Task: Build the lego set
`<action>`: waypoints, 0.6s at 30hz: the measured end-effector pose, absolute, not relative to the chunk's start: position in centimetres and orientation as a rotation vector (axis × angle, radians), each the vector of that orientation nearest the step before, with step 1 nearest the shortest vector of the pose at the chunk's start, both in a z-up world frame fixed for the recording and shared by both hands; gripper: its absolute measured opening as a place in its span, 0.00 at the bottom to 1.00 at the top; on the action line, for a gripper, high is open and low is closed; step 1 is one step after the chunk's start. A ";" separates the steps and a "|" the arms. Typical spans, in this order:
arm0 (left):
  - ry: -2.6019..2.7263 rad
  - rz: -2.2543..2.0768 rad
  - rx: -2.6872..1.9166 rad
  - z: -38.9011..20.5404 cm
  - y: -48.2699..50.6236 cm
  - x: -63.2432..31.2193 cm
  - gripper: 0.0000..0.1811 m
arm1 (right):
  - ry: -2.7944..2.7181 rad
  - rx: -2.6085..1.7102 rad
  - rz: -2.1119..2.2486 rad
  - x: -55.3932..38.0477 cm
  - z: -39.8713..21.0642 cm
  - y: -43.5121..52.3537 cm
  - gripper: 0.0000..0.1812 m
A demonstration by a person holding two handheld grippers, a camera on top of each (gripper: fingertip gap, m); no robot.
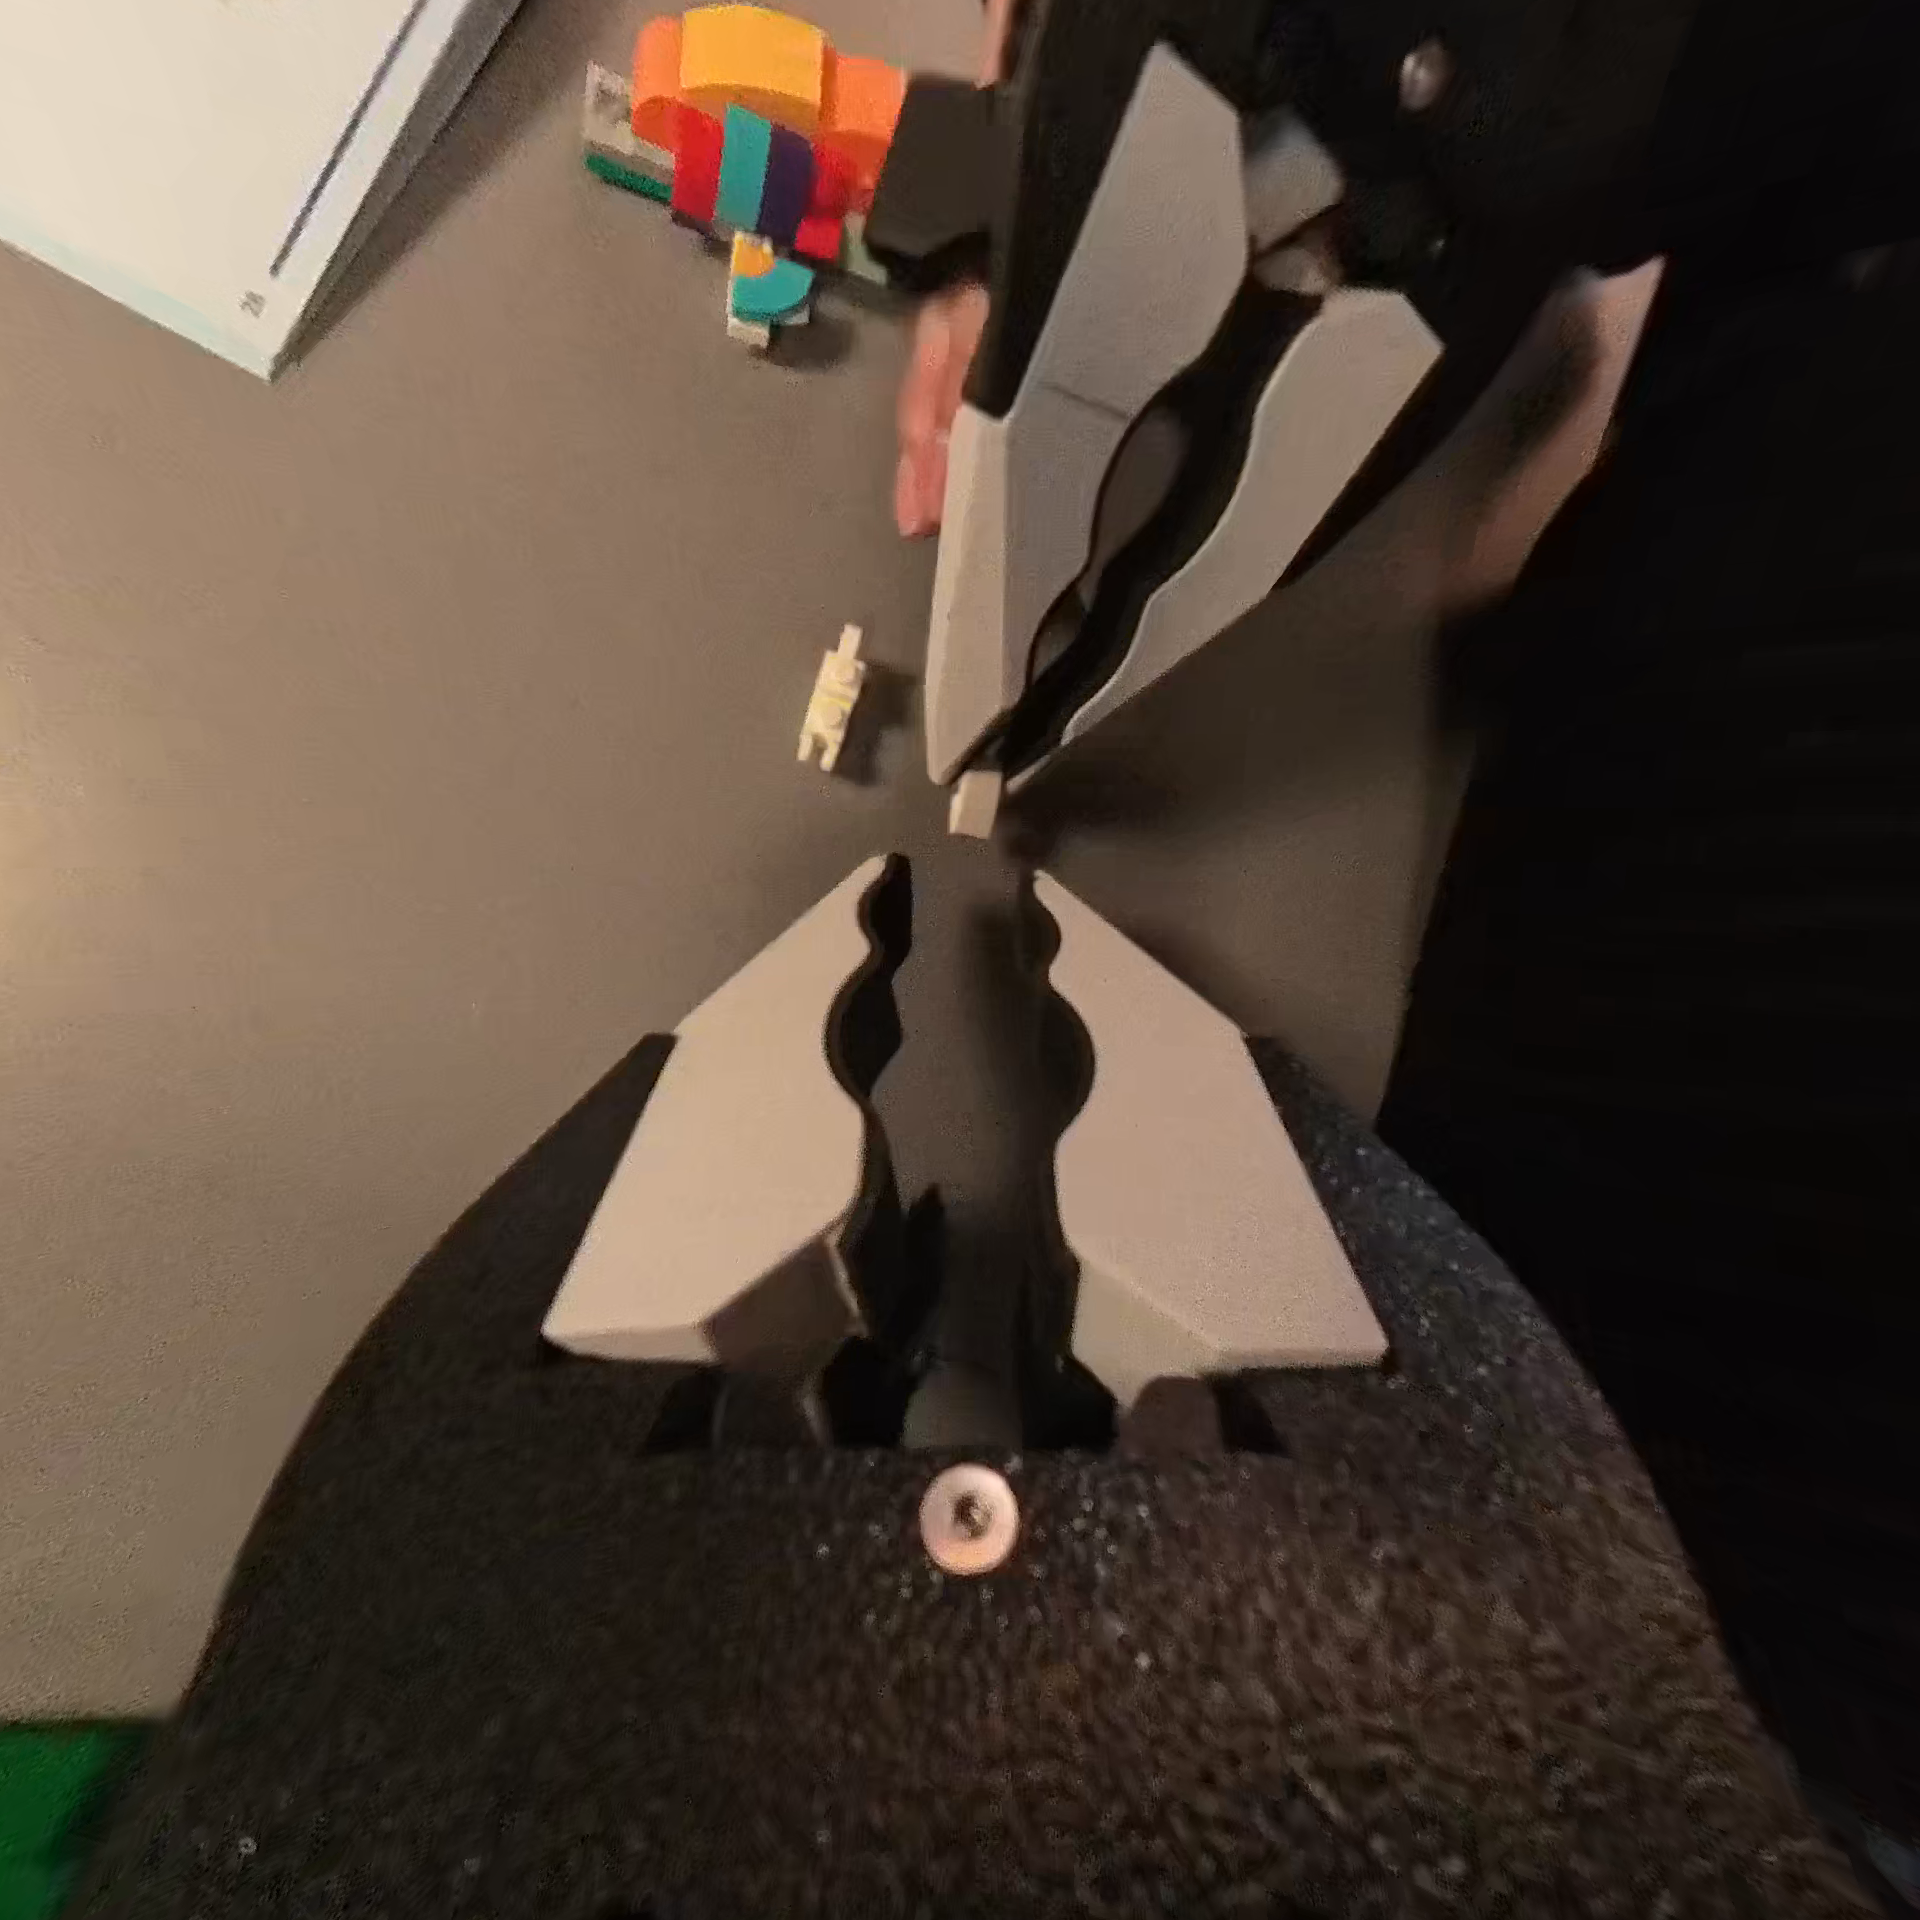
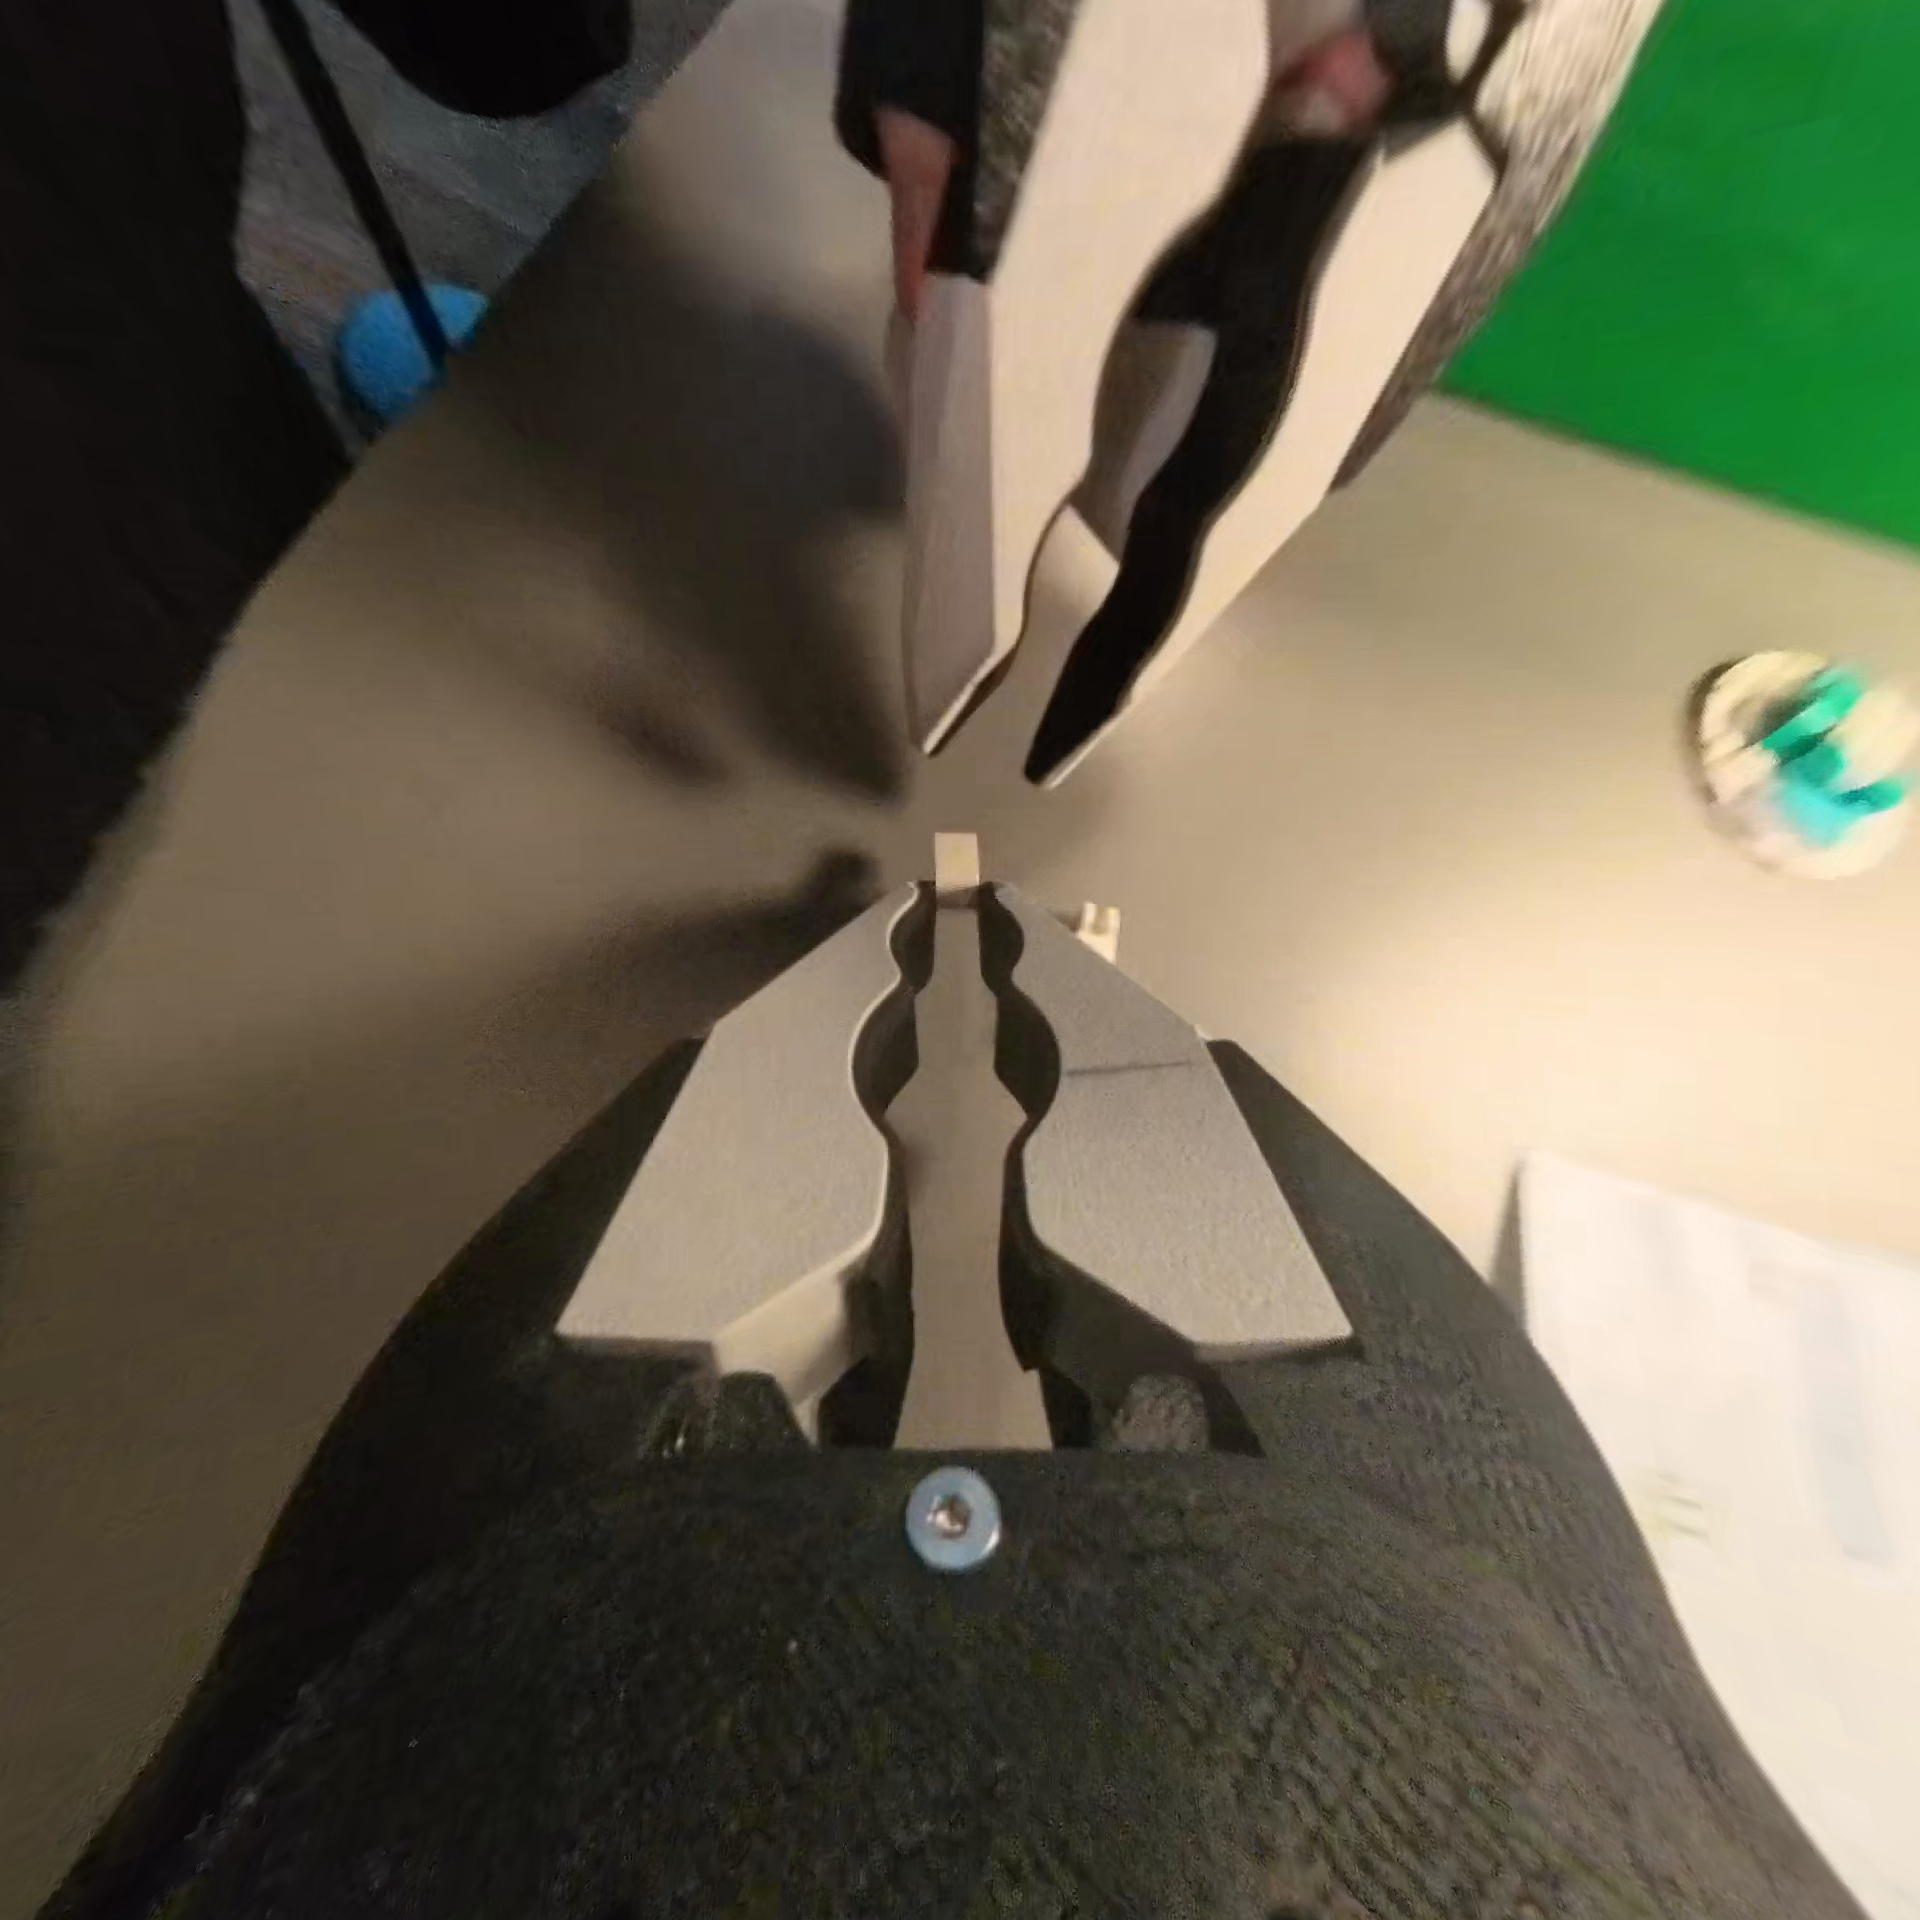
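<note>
Above table (image 1: 312,831): right gripper (image 1: 971,790) pinching small pale brick (image 1: 975,805), offered tip-to-tip; left gripper (image 1: 966,873) spread, empty, likely to receive. Model (image 1: 764,145) waits aside.

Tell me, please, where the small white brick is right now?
The small white brick is pinched at the right gripper tips, facing the open left gripper, with the cream clip piece nearby.

A grey table (image 1: 312,831) bears a white box (image 1: 187,156) at its far left in the left wrist view, while the right wrist view shows white paper (image 2: 1714,1455) at near right, a green sheet (image 2: 1714,260) at far right and a blurred blue lump (image 2: 400,343) at far left.
</note>
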State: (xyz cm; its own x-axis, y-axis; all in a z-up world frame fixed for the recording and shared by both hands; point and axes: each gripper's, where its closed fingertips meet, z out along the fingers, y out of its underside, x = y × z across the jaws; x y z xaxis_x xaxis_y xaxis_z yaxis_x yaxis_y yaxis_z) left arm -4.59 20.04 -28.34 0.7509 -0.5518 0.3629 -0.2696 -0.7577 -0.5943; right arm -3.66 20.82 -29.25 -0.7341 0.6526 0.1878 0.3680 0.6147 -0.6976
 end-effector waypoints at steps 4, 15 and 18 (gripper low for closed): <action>0.721 -0.650 -2.310 -27.9 20.1 -3.7 0.14 | -2.472 -0.947 0.932 -3.3 -30.0 20.3 0.03; 0.780 -0.583 -2.260 -29.8 20.6 -3.1 0.03 | -2.439 -0.976 0.933 -3.6 -30.0 20.3 0.04; 0.822 -0.558 -2.256 -29.8 20.5 -3.2 0.03 | -2.431 -0.980 0.893 -3.3 -29.8 20.6 0.05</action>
